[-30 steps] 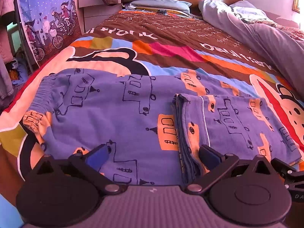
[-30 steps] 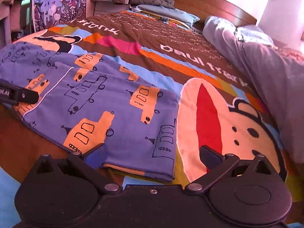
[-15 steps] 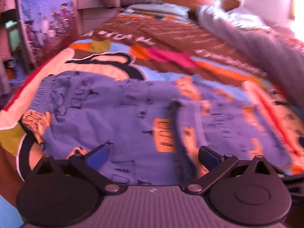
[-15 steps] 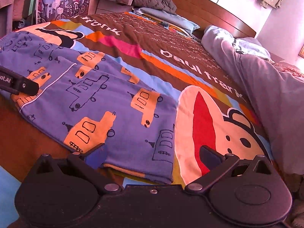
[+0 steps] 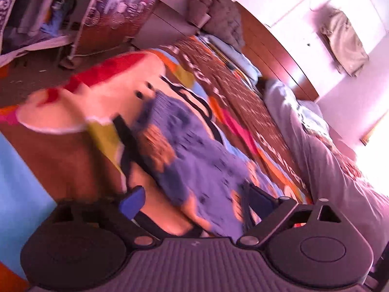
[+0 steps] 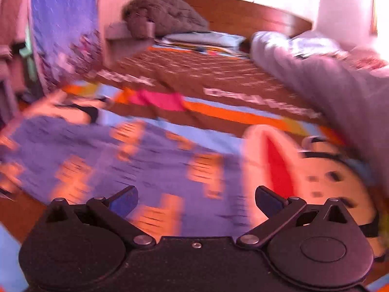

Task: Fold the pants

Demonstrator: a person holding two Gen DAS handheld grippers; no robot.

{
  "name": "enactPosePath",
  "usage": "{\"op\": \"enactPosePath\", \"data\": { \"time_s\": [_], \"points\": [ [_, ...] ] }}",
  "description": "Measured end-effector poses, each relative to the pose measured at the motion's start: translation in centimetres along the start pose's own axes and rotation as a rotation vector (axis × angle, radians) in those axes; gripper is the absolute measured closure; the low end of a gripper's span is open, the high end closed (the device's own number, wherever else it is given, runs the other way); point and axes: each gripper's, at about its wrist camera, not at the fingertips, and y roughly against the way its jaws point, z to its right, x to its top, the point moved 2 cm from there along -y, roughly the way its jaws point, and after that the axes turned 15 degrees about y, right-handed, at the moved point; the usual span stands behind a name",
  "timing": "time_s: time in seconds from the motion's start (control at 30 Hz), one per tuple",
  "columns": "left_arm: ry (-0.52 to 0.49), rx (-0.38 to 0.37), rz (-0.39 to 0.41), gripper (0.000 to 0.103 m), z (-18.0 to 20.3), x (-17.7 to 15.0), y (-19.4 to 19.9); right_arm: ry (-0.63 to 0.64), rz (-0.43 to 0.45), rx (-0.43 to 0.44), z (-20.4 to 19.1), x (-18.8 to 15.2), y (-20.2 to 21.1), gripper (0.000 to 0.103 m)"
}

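Observation:
The pants [image 5: 194,160], purple-blue with orange vehicle prints, lie flat on the bed with the leg end folded over the middle. The left wrist view is blurred and tilted. My left gripper [image 5: 197,200] hangs over the near edge of the pants at their waistband end. Its jaws are closing but still wide apart, and the blue pads [image 5: 132,200] press on nothing. In the right wrist view the folded part of the pants [image 6: 145,165] spreads out ahead. My right gripper [image 6: 195,200] is open just above that near edge, with nothing held.
A colourful cartoon bedspread [image 5: 243,85] covers the bed. A grey duvet [image 5: 328,160] is bunched along its right side. Pillows and a wooden headboard [image 5: 279,48] are at the far end. A nightstand [image 5: 158,26] carries a grey jacket. The floor [image 5: 31,73] lies to the left.
My left gripper has swung left along the pants toward the waistband end and rolled, so its view is tilted. The right gripper has lifted slightly. The pants have not moved.

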Motion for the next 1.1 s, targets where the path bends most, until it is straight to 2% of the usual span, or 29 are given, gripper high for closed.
{"op": "enactPosePath", "data": {
  "time_s": [0.1,0.17,0.27,0.33,0.47,0.6,0.7,0.83,0.87,0.93,1.0,1.1],
  "points": [
    [0.008,0.036,0.043,0.014,-0.9,0.8,0.5,0.017,0.022,0.069,-2.9,1.3,-0.3,0.001],
    [0.037,0.019,0.063,0.015,-1.6,1.3,0.6,0.020,0.016,0.101,-4.9,1.3,-1.2,0.001],
    [0.084,0.000,0.085,0.016,-2.6,1.7,0.4,-0.003,-0.087,0.125,-6.6,0.3,-3.4,0.001],
    [0.071,0.015,0.099,0.016,-2.5,2.3,0.2,-0.027,-0.079,0.111,-6.3,0.5,-3.3,0.001],
    [0.018,0.047,0.146,0.016,-1.6,3.1,-0.9,-0.108,-0.093,0.161,-5.3,0.2,-3.8,0.001],
    [0.023,0.034,0.180,0.016,-1.5,4.6,-2.4,-0.078,-0.106,0.144,-5.6,0.4,-3.8,0.001],
    [-0.002,0.050,0.158,0.010,-1.3,5.1,-3.5,-0.066,-0.112,0.139,-5.9,0.3,-3.9,0.001],
    [-0.061,0.071,0.117,0.011,-0.5,4.4,-3.9,-0.069,-0.113,0.142,-5.8,0.2,-4.1,0.001],
    [-0.064,0.072,0.107,0.013,-0.4,4.3,-3.8,-0.067,-0.114,0.141,-5.8,0.2,-4.1,0.001],
    [-0.053,0.090,0.108,0.025,-0.5,4.3,-3.5,-0.057,-0.115,0.134,-5.8,0.2,-4.1,0.001],
    [-0.021,0.133,0.130,0.054,-1.0,4.3,-3.1,-0.055,-0.115,0.133,-5.7,0.2,-4.2,0.001],
    [0.033,0.118,0.121,0.068,-1.8,4.6,-2.9,-0.052,-0.117,0.131,-5.9,0.2,-4.1,0.001]
  ]
}}
